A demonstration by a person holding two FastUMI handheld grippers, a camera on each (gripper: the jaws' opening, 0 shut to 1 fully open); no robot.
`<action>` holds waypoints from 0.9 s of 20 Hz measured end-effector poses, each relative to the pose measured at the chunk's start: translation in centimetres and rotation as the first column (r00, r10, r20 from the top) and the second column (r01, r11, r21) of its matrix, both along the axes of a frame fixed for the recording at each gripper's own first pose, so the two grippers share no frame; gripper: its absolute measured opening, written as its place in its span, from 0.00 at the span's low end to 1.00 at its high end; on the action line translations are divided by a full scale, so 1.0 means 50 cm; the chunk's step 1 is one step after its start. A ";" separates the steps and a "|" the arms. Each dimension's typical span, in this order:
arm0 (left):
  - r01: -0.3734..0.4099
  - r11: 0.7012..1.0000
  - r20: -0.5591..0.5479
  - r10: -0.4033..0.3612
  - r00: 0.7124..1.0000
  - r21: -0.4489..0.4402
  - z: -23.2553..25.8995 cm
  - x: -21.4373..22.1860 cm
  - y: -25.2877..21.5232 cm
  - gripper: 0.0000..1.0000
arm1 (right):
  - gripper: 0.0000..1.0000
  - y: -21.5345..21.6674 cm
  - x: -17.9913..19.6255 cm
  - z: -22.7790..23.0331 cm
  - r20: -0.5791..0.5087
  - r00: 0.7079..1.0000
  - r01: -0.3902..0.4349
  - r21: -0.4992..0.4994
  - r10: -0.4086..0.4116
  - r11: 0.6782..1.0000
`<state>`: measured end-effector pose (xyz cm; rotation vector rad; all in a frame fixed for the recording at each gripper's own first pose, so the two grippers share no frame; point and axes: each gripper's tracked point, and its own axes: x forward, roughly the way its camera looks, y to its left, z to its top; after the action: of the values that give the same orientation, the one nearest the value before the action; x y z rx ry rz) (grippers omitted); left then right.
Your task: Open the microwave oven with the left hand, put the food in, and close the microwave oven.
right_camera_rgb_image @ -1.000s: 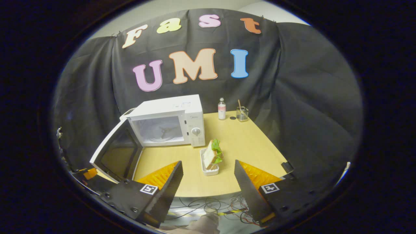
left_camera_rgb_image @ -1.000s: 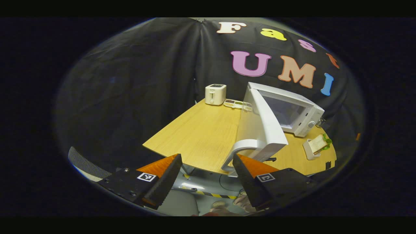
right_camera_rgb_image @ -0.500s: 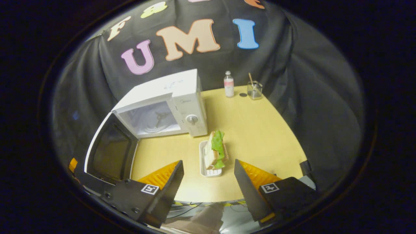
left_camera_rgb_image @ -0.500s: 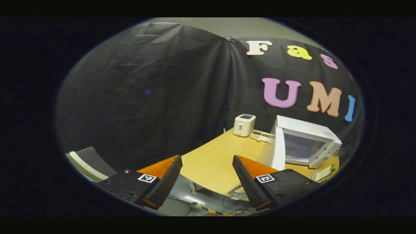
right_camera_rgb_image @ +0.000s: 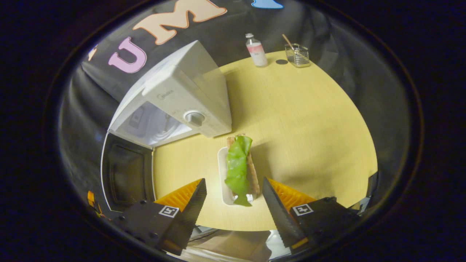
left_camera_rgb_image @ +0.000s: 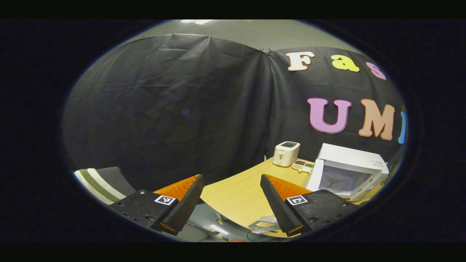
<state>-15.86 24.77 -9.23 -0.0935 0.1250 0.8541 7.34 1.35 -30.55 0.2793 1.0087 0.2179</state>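
Tongs (right_camera_rgb_image: 233, 203) — wedge-shaped, serrated inner edges; black screwed mounts; square markers.

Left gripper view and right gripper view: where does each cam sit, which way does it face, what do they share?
Left gripper view: rides the left gripper, off the table's near edge, facing across it to the toaster and open microwave; its own open fingers show at the bottom.
Right gripper view: rides the right gripper, above the table, tilted down at the sandwich in its white tray; own open fingers straddle the tray's near end, apart from it.
Shared: microwave, open door, table.
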 end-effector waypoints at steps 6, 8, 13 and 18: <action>-0.036 0.999 0.016 0.036 0.999 0.000 0.014 0.025 -0.032 0.95 | 0.91 0.004 0.017 -0.066 -0.113 0.991 -0.083 -0.036 0.078 0.996; -0.035 0.999 0.018 0.035 0.999 -0.009 0.009 0.029 -0.042 0.95 | 0.93 0.012 0.022 -0.077 -0.138 0.986 -0.093 -0.013 0.091 0.996; -0.043 0.999 0.011 0.043 0.999 -0.018 0.007 0.045 -0.049 0.95 | 0.53 0.021 0.032 -0.090 -0.186 0.980 -0.066 0.040 0.072 0.997; -0.046 0.999 -0.018 0.045 0.999 -0.016 0.003 0.053 -0.058 0.95 | 0.46 0.027 0.037 -0.084 -0.181 0.981 -0.057 0.077 0.070 0.995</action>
<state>-13.20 21.89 -9.09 -0.1047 0.1473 0.8995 9.17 2.72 -34.74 0.3368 1.1949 0.2905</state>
